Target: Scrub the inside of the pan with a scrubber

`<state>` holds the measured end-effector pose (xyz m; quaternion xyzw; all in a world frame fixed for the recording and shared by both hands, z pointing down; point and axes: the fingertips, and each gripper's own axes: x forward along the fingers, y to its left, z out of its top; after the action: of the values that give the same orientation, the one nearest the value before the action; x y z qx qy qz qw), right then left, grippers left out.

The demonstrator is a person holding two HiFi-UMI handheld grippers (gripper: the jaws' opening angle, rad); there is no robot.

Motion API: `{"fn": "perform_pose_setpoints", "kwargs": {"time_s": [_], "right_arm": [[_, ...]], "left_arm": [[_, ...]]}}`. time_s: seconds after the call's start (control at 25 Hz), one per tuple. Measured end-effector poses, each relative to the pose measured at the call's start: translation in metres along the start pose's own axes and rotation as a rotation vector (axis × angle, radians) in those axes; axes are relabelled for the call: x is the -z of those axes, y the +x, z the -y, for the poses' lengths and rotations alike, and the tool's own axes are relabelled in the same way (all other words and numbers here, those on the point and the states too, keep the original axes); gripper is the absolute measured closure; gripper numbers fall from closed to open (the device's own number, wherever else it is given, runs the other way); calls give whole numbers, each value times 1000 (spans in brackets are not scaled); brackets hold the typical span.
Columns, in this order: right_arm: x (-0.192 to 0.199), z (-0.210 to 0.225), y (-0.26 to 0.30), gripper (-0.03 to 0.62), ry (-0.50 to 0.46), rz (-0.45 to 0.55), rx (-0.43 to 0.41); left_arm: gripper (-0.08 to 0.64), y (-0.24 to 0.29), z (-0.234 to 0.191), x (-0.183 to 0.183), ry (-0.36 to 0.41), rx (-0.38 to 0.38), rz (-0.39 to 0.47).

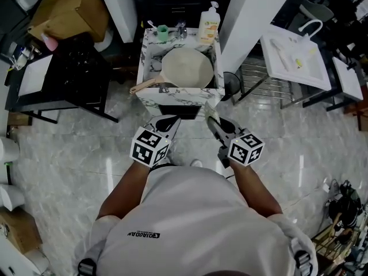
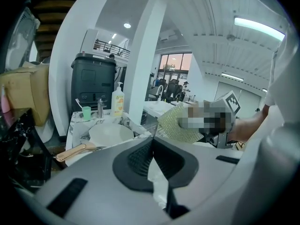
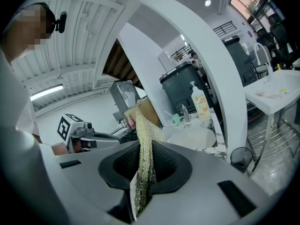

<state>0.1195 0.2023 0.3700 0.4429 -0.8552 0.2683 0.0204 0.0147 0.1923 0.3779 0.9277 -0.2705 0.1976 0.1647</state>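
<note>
Pan [image 1: 187,68]: cream, mouth up, on the marble-patterned worktop [image 1: 150,45] ahead of the person, well apart from both grippers.
Pan's long axis: it runs from the bowl to the wooden handle [image 1: 146,86]. In the head view the handle points to the lower left, and its end reaches the worktop's left edge.
Scrubber [image 3: 144,172]: a thin yellow-green mesh sheet, standing on edge, with its long side rising past the fingertips; it is clear of the pan.
Right gripper [image 3: 143,146]: fingers clamped on the scrubber.
Left gripper [image 2: 152,144]: fingers pressed together, holding nothing, aimed towards the pan.
Behind the pan: a soap bottle [image 1: 209,25] and a green cup [image 1: 163,32] at the worktop's far edge.
</note>
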Motion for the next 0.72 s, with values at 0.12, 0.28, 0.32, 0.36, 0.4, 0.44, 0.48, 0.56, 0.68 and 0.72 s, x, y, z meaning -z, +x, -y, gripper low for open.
{"fn": "perform_pose_setpoints", "kwargs": {"time_s": [0.12, 0.28, 0.32, 0.36, 0.4, 0.44, 0.48, 0.56, 0.68, 0.72], "right_arm": [[2, -2, 2, 514, 2, 10, 10], [5, -7, 4, 515, -7, 8, 22], [6, -7, 5, 515, -9, 8, 27], [6, -7, 5, 515, -8, 9, 31], [6, -7, 5, 515, -3, 11, 35], [6, -7, 5, 515, 2, 13, 37], [6, -7, 5, 515, 6, 14, 40], [7, -7, 5, 515, 9, 14, 45], [6, -7, 4, 515, 9, 16, 52], [5, -7, 4, 515, 12, 19, 53]], "left_arm": [[545, -5, -3, 0, 9, 0, 3], [545, -10, -6, 3, 7, 1, 7], [545, -11, -5, 4, 8, 4, 5], [545, -11, -5, 5, 9, 8, 3], [545, -11, -5, 5, 10, 11, 2], [545, -11, -4, 6, 10, 12, 1], [545, -11, -4, 6, 9, 14, 0], [545, -13, -5, 7, 7, 15, -1], [545, -14, -7, 4, 5, 14, 4], [545, -14, -8, 3, 6, 14, 6]]}}
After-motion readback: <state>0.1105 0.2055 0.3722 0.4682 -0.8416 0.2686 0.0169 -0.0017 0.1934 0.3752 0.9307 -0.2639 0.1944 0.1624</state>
